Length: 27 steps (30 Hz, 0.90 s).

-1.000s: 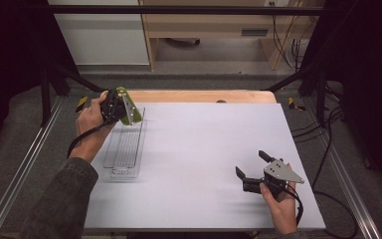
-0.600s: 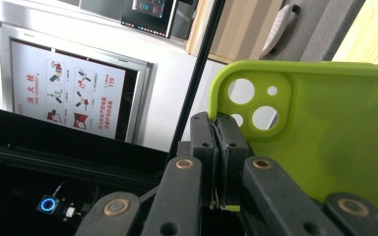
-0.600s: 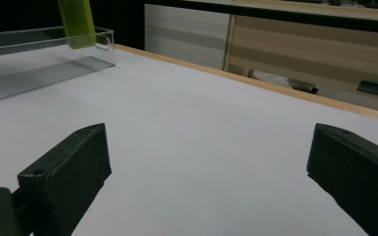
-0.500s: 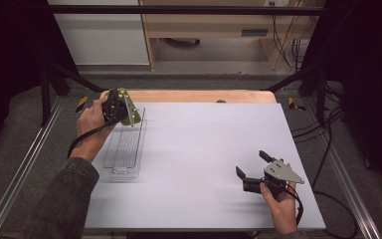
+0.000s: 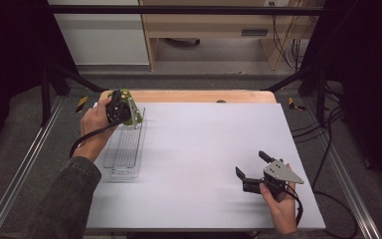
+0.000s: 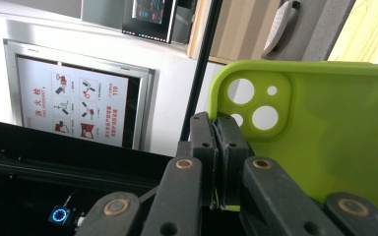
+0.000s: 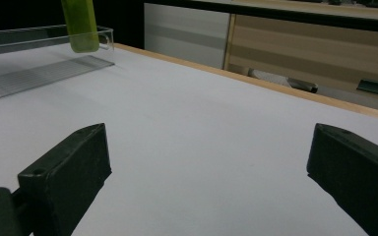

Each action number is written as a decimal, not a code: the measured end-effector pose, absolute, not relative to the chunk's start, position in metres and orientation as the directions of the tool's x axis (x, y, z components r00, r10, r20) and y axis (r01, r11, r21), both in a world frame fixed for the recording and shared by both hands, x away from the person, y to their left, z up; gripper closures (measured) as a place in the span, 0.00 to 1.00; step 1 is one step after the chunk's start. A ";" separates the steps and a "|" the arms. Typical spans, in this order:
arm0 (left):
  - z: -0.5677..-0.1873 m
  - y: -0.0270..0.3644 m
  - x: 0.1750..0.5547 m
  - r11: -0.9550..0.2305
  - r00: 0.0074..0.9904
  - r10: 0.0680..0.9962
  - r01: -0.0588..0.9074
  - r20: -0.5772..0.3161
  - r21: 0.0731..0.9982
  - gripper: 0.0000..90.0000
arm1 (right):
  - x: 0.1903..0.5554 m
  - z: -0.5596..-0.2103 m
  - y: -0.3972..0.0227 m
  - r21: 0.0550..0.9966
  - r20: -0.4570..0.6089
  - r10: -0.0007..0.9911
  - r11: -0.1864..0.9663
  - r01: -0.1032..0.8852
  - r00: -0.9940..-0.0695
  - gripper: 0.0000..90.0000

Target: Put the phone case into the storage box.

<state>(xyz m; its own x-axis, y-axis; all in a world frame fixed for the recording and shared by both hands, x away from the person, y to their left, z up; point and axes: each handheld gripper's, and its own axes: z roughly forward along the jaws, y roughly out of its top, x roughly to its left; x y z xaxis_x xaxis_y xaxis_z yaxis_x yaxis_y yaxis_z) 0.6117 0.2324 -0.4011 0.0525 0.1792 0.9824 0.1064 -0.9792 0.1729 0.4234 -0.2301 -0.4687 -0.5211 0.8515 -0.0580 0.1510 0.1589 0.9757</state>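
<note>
The green phone case (image 6: 325, 142) runs off the frame's right edge (left gripper view)

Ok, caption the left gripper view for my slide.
Left claw shut on a green phone case.

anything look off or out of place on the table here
Nothing stands out. The left gripper holds the green phone case by its edge above the clear tray; the right gripper rests open on the white table.
</note>
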 end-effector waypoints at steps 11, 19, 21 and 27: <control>-0.407 0.230 0.619 -0.984 0.059 0.153 0.104 0.986 0.147 0.97 | 0.424 -0.469 -0.230 0.975 -0.058 0.855 0.159 0.153 -0.516 0.03; -0.413 0.227 0.622 -0.987 0.064 0.130 0.100 0.989 0.124 0.97 | 0.424 -0.470 -0.231 0.975 -0.059 0.856 0.159 0.154 -0.513 0.03; -0.415 0.226 0.623 -0.989 0.062 0.120 0.094 0.991 0.114 0.97 | 0.424 -0.470 -0.231 0.975 -0.058 0.857 0.159 0.155 -0.512 0.03; -0.417 0.225 0.624 -0.991 0.066 0.106 0.092 0.992 0.100 0.97 | 0.425 -0.470 -0.231 0.974 -0.061 0.857 0.163 0.156 -0.512 0.03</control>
